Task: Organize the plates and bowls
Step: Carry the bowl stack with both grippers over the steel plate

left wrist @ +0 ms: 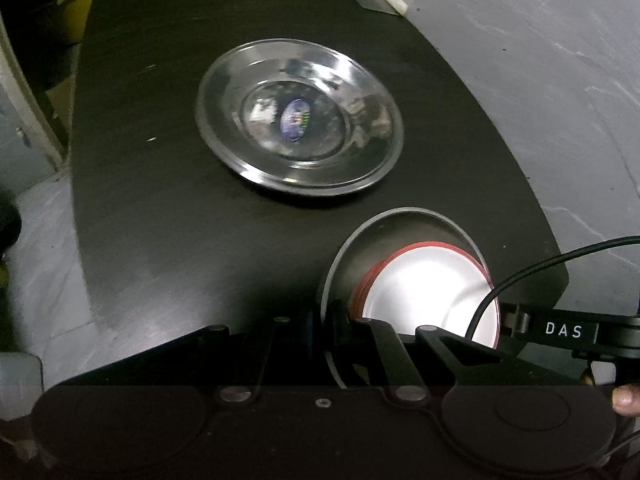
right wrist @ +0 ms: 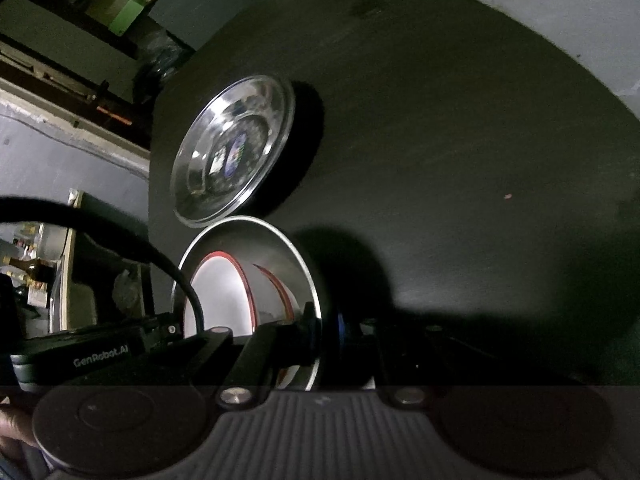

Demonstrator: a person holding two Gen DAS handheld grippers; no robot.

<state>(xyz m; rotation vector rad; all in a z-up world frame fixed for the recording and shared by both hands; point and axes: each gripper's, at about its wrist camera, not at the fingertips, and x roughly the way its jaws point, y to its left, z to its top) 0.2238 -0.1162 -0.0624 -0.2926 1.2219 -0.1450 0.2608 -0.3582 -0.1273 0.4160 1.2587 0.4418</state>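
Both claws (left wrist: 340,320) (right wrist: 316,328) pinching steel bowl (left wrist: 360,248) rim, bowl on edge.

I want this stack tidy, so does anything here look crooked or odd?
Yes. The steel bowl is tipped up on edge, off the black table, with the red-rimmed white plate leaning inside it. The steel plate lies flat, a sticker at its centre.

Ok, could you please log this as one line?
left gripper: on steel bowl | right gripper: on steel bowl | red-rimmed dish: inside bowl | steel plate: on table
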